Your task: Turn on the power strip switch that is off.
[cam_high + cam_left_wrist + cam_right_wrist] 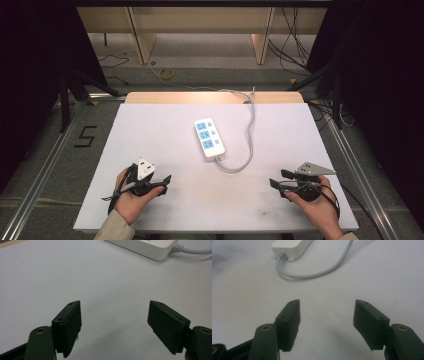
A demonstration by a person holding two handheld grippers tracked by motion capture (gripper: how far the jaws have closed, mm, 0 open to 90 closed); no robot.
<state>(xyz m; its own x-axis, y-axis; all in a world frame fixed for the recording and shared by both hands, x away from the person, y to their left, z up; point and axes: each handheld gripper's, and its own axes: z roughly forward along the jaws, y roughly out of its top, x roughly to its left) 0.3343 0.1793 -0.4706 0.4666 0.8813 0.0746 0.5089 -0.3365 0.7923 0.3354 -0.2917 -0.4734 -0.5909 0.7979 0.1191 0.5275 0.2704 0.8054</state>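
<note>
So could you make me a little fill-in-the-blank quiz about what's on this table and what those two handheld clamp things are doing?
1. The white power strip has ___ blue-faced sockets in a row.
2. The grey cable leaves the strip at the end nearer the ___.
3. The jaws of the left gripper and the right gripper both stand ___, with nothing between them.
4. The strip lies on a ___ tabletop.

Missing words: three; person; open; white
</note>
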